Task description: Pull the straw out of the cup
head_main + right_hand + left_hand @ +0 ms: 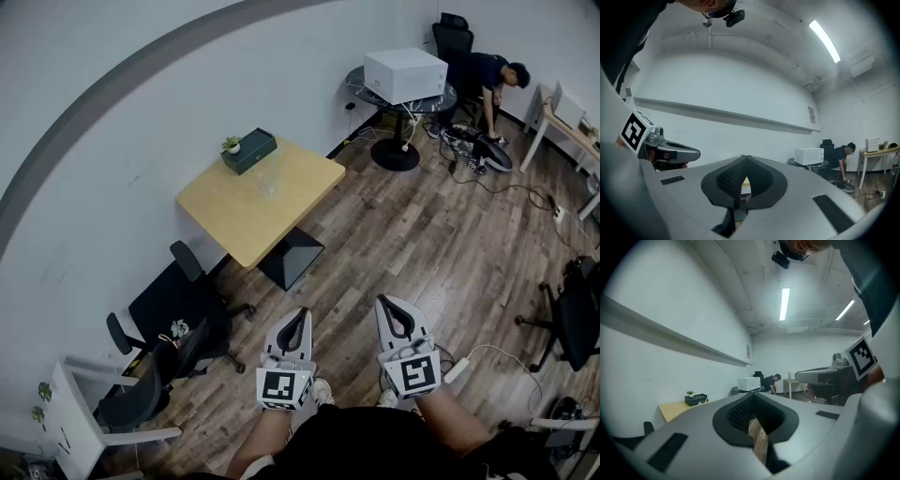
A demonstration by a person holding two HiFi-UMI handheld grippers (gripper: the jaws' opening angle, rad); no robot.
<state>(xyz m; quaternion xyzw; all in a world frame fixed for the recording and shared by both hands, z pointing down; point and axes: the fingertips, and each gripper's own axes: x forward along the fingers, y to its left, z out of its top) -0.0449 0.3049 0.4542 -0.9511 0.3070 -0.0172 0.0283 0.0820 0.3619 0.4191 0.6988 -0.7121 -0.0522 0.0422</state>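
1. Left tool (299, 314): held level at the person's front, jaws brought together at the tips, nothing between them; only floor shows through the gap behind the tips.
2. Right tool (388, 303): level beside the left one, jaws fully closed, empty.
3. Cup (268, 178): clear, upright, on the far half of the tabletop (272, 211), just beside a dark green box (249, 150) with a small plant (232, 143) on it.
4. Straw: too thin to make out at this range. Judged to stand roughly upright in the cup, so its long axis would run up and down.
5. Key relation: the cup lies well apart from both tools, ahead and to the left, with open floor between. The left tool is the nearer. Neither is in reach; an approach to the tabletop comes first, then a pull upward along the straw.
6. Surface: square yellow wooden top on a dark pedestal base, one corner near the wall, holding only the cup and the box.
7. Room: wood plank floor (422, 244); white curved wall (112, 122) with a grey band; black office chairs (192, 291) at the left; a white box (405, 75) on a round dark table at the back; a person (492, 75) bending there; cables on the floor.
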